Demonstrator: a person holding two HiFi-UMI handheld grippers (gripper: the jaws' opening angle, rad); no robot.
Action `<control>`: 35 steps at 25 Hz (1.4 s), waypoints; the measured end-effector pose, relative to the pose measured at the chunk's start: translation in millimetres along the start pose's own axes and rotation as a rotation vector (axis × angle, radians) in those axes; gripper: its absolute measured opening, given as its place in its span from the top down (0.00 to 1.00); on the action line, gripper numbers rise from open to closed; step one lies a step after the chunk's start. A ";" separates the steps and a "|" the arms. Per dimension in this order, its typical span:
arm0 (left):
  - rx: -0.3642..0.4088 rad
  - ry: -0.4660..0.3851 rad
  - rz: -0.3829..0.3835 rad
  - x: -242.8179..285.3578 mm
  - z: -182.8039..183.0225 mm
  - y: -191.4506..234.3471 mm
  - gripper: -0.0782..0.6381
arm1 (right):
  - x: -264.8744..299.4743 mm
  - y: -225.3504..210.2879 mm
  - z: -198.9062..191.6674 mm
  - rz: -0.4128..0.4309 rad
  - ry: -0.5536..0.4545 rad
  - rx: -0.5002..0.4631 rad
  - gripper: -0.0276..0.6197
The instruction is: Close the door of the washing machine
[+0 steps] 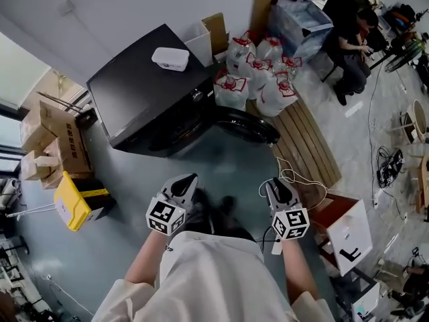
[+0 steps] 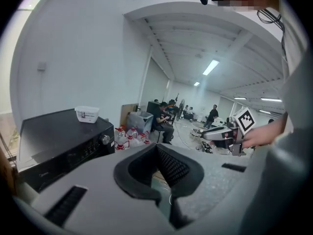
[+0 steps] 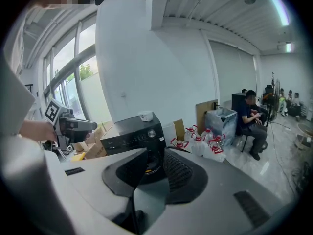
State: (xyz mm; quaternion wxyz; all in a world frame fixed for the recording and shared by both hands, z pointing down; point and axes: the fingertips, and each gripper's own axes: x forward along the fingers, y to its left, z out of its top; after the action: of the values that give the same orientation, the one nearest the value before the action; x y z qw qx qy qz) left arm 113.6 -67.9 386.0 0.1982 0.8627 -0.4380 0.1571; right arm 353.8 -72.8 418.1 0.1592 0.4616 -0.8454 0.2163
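A grey-blue floor [image 1: 221, 159] runs through a large open workroom with a white wall and windows on the left. The black washer [image 1: 144, 89] stands against the wall with a small white box [image 1: 170, 58] on its top. Its round door [image 1: 248, 127] hangs open, swung out to the right of the drum opening. Just behind the door sit tied bags of water bottles [image 1: 258, 76], and beside it lies a wooden pallet [image 1: 305, 146] with a white cable [image 1: 295, 180] looped at its near end. Cardboard boxes [image 1: 50, 139] and a yellow case [image 1: 70, 203] stand left of the washer. People sit at the far right [image 1: 352, 39]. Only bare floor lies between the person and the washer. Both forearms reach forward from the waist, side by side. The left gripper [image 1: 186, 183] and right gripper [image 1: 280, 188] point ahead and slightly down toward the washer, well short of the door. Each gripper's jaws stand apart with nothing between them.
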 end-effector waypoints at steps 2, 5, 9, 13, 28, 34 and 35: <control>0.004 0.010 -0.003 15.2 1.1 8.6 0.88 | 9.1 -8.2 -2.8 -0.015 0.009 0.010 0.76; 0.012 0.031 -0.034 36.3 0.5 18.9 0.88 | 19.4 -17.4 -8.0 -0.046 0.020 0.025 0.76; 0.030 0.063 -0.103 69.4 -5.0 31.5 0.88 | 36.6 -33.4 -14.3 -0.100 0.034 0.061 0.76; 0.046 0.102 -0.158 111.5 -17.0 56.8 0.88 | 69.5 -52.2 -24.0 -0.160 0.048 0.114 0.76; 0.063 0.212 -0.298 249.3 -97.3 109.8 0.88 | 216.3 -145.3 -108.7 -0.219 0.180 0.120 0.76; 0.053 0.243 -0.328 284.2 -133.6 108.7 0.88 | 256.8 -197.2 -165.1 -0.238 0.313 0.077 0.76; 0.060 0.247 -0.336 289.0 -138.8 108.1 0.88 | 263.1 -207.3 -172.4 -0.241 0.331 0.060 0.75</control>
State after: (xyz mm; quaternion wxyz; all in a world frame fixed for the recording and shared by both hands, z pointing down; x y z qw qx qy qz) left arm 175.5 -259.8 657.6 0.2479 0.9034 -0.2553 0.2392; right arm 404.3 -271.2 734.4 0.3069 0.5221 -0.7395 0.2939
